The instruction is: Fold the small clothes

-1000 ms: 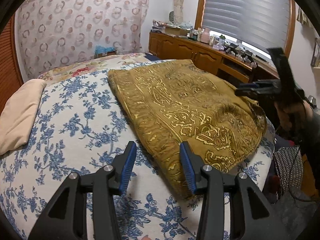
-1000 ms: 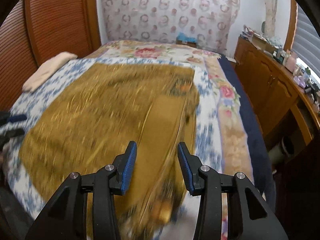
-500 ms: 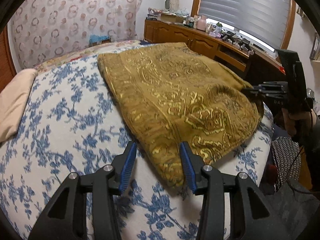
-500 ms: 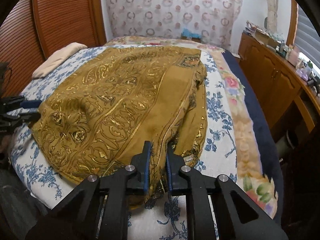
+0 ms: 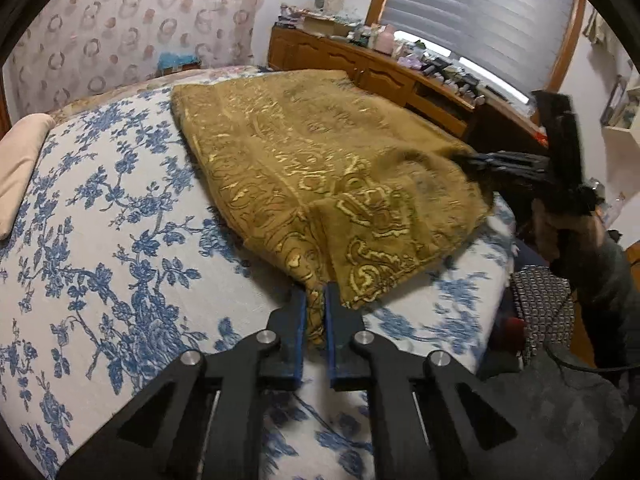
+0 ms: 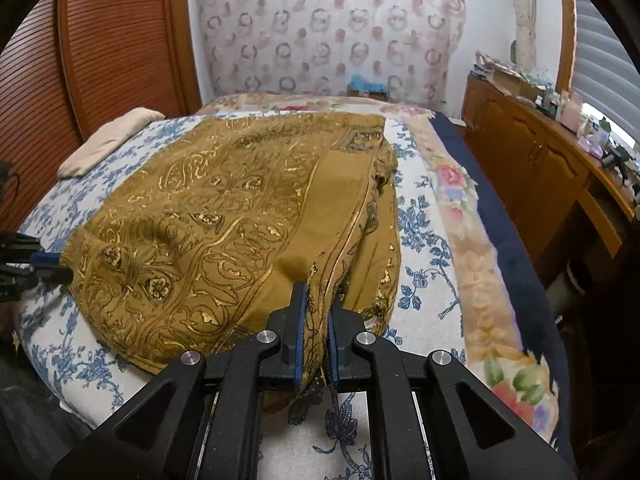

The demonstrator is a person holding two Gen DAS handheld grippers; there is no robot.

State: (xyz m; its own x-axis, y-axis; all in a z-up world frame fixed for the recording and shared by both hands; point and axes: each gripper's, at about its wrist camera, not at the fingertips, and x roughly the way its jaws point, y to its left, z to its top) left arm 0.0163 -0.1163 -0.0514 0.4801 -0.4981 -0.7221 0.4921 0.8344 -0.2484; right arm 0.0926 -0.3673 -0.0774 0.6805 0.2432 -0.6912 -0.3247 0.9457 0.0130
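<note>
A mustard-gold garment with gold scroll print lies spread on the blue-floral bedspread. My left gripper is shut on the garment's near left hem corner. My right gripper is shut on the near right hem of the garment, where the plain folded panel ends. The hem hangs lifted between the two grippers. The right gripper shows in the left wrist view at the cloth's right edge; the left gripper shows in the right wrist view at the cloth's left edge.
A cream pillow lies at the bed's left side. A wooden dresser with clutter runs along the right under the blinds. A louvred wooden door stands to the left. A patterned bag sits off the bed's corner.
My left gripper has closed on the hem corner; it was open before. My right gripper closed on the right hem half a second ago and still holds it. The near hem has lifted.
</note>
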